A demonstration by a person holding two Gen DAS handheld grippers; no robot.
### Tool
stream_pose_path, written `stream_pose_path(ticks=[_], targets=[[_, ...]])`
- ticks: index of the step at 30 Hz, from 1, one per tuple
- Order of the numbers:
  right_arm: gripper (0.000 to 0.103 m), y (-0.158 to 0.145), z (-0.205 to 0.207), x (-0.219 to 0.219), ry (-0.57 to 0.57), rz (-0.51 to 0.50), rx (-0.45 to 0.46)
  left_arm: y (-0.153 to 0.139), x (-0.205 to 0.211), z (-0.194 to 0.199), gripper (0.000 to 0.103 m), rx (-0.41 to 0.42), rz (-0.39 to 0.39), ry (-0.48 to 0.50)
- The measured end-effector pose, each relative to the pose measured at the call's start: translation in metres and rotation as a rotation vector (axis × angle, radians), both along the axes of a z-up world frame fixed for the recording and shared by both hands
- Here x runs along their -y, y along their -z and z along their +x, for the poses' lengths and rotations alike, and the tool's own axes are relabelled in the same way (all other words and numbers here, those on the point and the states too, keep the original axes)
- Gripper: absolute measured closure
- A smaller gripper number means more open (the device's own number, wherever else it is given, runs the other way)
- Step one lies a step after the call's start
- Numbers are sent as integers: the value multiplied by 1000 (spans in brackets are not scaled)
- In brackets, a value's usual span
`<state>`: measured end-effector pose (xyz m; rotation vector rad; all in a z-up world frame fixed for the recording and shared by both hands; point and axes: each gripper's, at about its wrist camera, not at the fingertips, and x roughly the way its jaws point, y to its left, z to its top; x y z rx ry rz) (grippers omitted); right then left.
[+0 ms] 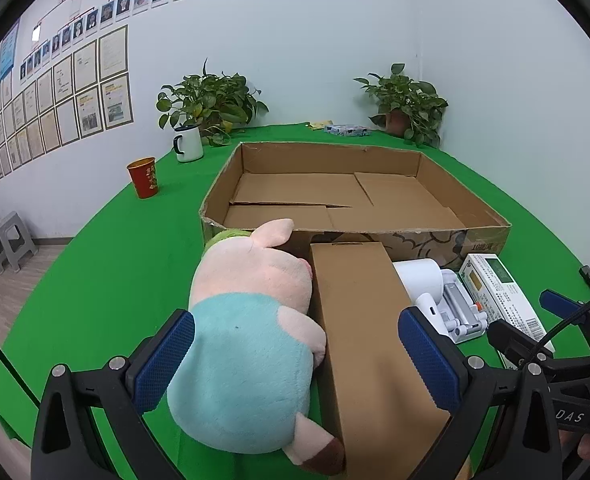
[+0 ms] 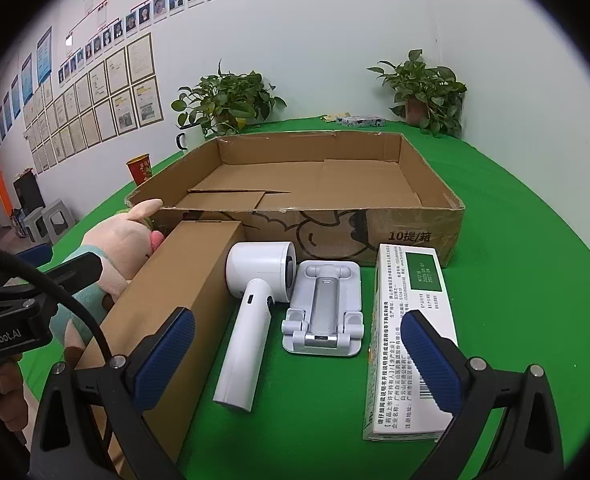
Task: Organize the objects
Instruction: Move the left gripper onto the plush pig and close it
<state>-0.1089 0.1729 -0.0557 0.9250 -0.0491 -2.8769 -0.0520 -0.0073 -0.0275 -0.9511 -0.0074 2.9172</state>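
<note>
A large open cardboard tray box (image 1: 491,226) (image 2: 451,204) sits empty on the green table. In front of it lie a plush pig (image 1: 251,320) (image 2: 115,248), a long brown carton (image 1: 371,344) (image 2: 183,292), a white handheld device (image 2: 251,320) (image 1: 419,276), a white folding stand (image 2: 323,312) (image 1: 461,304) and a white-green medicine box (image 2: 411,332) (image 1: 499,292). My left gripper (image 1: 295,364) is open above the pig and the carton. My right gripper (image 2: 297,360) is open above the white device, stand and medicine box.
A red cup (image 1: 143,176) and a white mug (image 1: 187,142) stand at the left of the table. Two potted plants (image 1: 211,104) (image 1: 407,104) stand at the back by the wall. A small patterned pack (image 1: 347,130) lies at the back. Grey stools (image 1: 5,240) stand on the floor.
</note>
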Motion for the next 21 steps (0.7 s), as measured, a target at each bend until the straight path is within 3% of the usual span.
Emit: stream_pose_path(ticks=[8,21], targets=[[1,-4,5,1,-10,-2,-21,0,7,3,1,-6,15,-8],[1,-16,15,12,-141,-37,-89,-4,21,3,1,25,50,-10]])
